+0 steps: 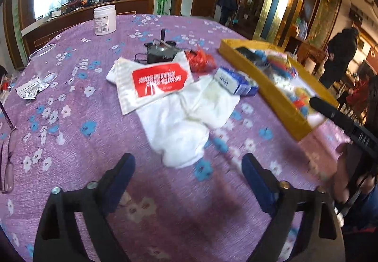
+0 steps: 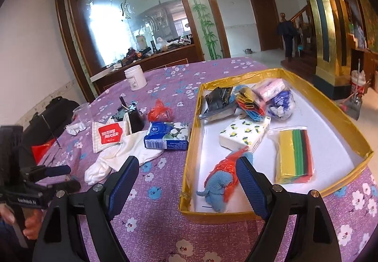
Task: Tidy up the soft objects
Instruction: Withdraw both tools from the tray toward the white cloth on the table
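Left hand-held gripper [image 1: 189,165]: jaws wide, nothing btwn pads; hovers over worktop just short of the white cloth.
Right hand-held gripper [image 2: 187,174]: jaws wide, empty; sits above near-left corner of tray, knitted toy seen btwn the fingers but not touched.
Worktop [image 2: 165,226]: purple floral cover.
White cloth [image 1: 182,118]: crumpled, flat on worktop, left of tray; wet-wipe pack lies on its far edge.
Wet-wipe pack [image 1: 153,82]: white w/ red label, tilted, partly over cloth.
Blue tissue pack [image 2: 167,135]: on worktop, touching cloth, just beside tray's left wall.
Red plastic bag [image 2: 159,110]: bunched, behind blue pack, outside tray.
Tray [image 2: 330,106]: gold rim, white floor, right side of worktop.
In tray: blue knitted toy [image 2: 219,185] wrapped in red net, near corner; floral tissue pack [image 2: 243,134] mid; bagged coloured sponges [image 2: 295,155] right; dark pouch, clips, bagged bits at far end.
White jar [image 2: 135,77]: far side of worktop, upright.
Clear cup [image 1: 45,64]: upright, left edge.
Person's hand [image 2: 30,224]: grips left unit's handle.
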